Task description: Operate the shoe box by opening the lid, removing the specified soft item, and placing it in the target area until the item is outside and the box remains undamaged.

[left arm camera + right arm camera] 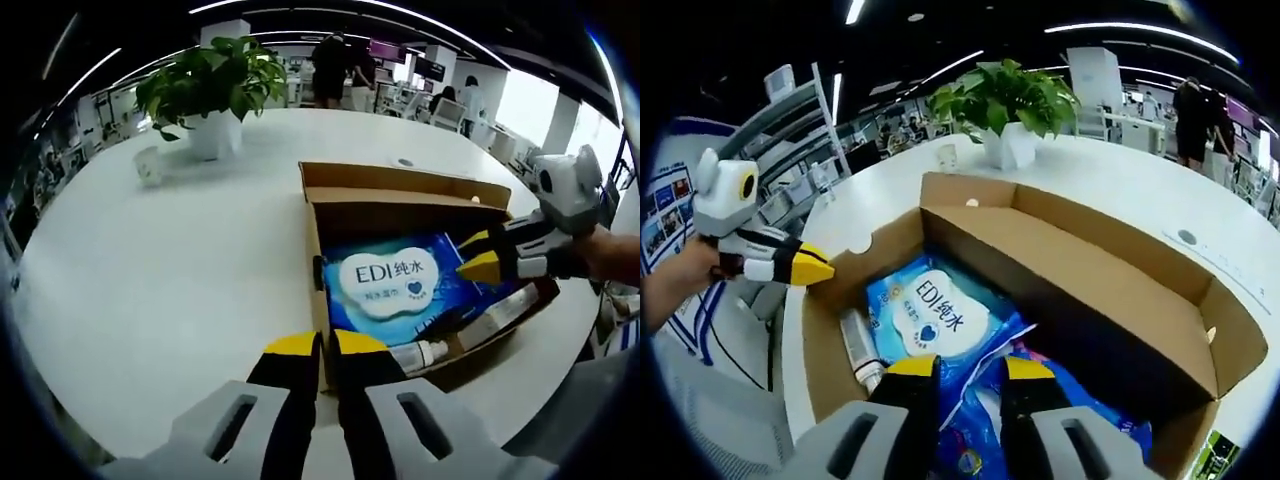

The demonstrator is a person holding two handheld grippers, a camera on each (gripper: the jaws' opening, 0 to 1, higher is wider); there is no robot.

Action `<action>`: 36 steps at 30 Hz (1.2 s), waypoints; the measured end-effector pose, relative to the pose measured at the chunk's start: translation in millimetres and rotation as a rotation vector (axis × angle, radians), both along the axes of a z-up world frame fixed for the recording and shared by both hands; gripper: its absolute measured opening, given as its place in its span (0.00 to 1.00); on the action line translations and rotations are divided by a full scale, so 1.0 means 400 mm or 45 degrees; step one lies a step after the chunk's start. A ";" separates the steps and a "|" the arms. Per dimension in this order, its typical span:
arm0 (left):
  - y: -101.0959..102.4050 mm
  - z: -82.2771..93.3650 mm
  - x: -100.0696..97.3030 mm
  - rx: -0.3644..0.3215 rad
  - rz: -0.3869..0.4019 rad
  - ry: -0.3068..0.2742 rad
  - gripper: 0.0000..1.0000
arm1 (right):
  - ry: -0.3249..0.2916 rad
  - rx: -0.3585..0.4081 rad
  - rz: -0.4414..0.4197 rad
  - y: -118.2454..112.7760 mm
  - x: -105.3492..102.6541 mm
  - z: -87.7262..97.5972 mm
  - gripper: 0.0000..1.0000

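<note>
We see the wipes pack lying just above our right gripper, jaws slightly apart and empty, while the left gripper, nearly closed, hangs outside the box.

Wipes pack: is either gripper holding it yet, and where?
Not clearly. The right gripper hovers open over the wipes pack in the box; the left gripper is shut, holding nothing.

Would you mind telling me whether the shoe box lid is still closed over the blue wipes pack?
No, the shoe box stands open with its lid folded back, leaving the blue wipes pack exposed inside.
</note>
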State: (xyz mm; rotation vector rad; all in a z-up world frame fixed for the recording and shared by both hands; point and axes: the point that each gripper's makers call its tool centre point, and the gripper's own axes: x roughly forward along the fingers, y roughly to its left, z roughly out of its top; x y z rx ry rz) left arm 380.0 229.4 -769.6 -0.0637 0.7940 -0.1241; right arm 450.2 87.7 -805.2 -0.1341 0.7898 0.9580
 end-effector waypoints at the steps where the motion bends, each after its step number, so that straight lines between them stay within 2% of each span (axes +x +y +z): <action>1: 0.000 0.000 0.000 -0.001 0.001 0.000 0.02 | 0.014 0.002 -0.013 0.001 0.003 -0.002 0.19; 6: 0.001 0.000 0.000 -0.005 0.007 -0.004 0.02 | 0.075 -0.011 -0.084 0.000 0.017 -0.018 0.15; 12: 0.001 0.000 0.001 -0.002 0.009 -0.006 0.02 | 0.079 -0.038 -0.108 0.000 0.017 -0.027 0.11; 15: 0.002 -0.001 0.001 -0.002 0.010 -0.007 0.02 | 0.039 -0.052 -0.090 0.004 0.017 -0.021 0.07; 18: 0.002 -0.001 0.002 0.004 0.008 -0.006 0.02 | -0.036 -0.074 -0.050 0.006 0.025 -0.010 0.01; 20: 0.002 -0.002 0.002 0.008 0.005 -0.005 0.02 | -0.028 -0.076 -0.051 0.003 0.013 -0.001 0.00; 30: 0.002 -0.002 0.001 0.014 -0.002 -0.008 0.03 | -0.034 -0.015 -0.102 -0.001 0.016 0.036 0.00; 33: 0.002 -0.002 0.001 0.012 -0.004 -0.007 0.03 | 0.015 0.040 -0.163 -0.006 0.019 0.046 0.00; 36: 0.001 -0.002 0.000 0.015 -0.005 -0.009 0.03 | 0.018 0.048 -0.170 -0.013 0.018 0.051 0.00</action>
